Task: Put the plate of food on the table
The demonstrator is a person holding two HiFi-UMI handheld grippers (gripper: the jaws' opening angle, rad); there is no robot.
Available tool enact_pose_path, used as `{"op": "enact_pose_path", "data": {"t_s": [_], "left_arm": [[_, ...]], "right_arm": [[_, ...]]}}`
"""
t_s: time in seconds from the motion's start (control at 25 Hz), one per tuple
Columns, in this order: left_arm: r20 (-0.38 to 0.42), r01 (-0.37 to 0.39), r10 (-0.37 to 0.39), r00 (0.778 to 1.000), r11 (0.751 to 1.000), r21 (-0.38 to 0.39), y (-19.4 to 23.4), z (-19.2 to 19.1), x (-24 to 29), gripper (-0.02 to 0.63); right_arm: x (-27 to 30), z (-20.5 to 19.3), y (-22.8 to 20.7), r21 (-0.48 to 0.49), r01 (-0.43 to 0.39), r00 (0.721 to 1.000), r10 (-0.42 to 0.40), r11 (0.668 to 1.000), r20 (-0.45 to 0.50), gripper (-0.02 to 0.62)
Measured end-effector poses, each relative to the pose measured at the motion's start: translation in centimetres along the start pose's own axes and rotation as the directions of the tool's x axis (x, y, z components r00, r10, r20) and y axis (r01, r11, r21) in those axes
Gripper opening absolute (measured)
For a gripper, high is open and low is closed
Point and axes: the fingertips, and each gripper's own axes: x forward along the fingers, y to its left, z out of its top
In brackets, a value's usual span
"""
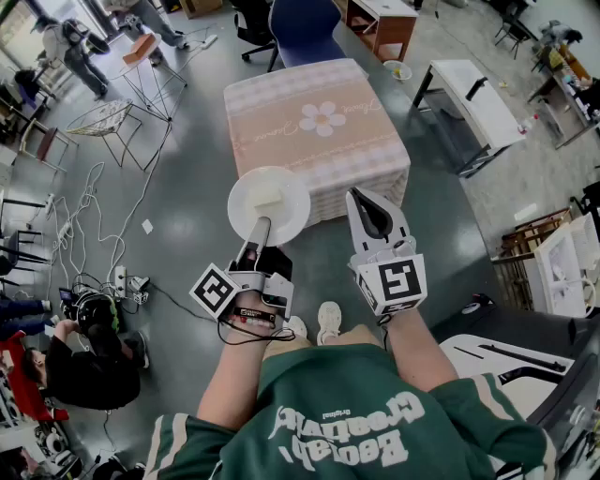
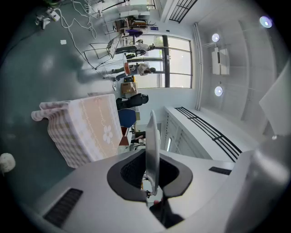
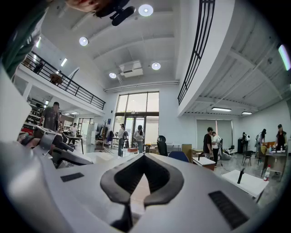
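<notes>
A white plate (image 1: 292, 214) with a pale block of food (image 1: 266, 199) hangs over the grey floor, just short of the near left corner of a table (image 1: 319, 150) covered by a pink checked cloth with a flower print. My left gripper (image 1: 260, 226) is shut on the plate's near rim. In the left gripper view the plate (image 2: 152, 141) shows edge-on between the jaws, the table (image 2: 93, 129) behind it. My right gripper (image 1: 362, 197) is beside the plate at the table's near edge, shut and empty; its jaws (image 3: 144, 159) meet with nothing between them.
A blue chair (image 1: 305, 28) stands behind the table. To the right is a white bench (image 1: 473, 103). A wire chair (image 1: 98, 117) and floor cables (image 1: 89, 216) lie to the left, where a person (image 1: 80, 370) crouches. My shoes (image 1: 328, 321) stand near the table.
</notes>
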Motion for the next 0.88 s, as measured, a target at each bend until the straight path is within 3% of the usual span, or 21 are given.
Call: {"op": "enact_pose_path", "data": {"t_s": [0.88], "left_arm": [[-0.004,0.008,-0.008,1.0,1.0,0.026,-0.3,-0.1,1.2,0.025]], "right_arm": [[0.5,-0.3,-0.7,0.022,-0.019,1.0,0.018,1.0,0.023,0.014]]}}
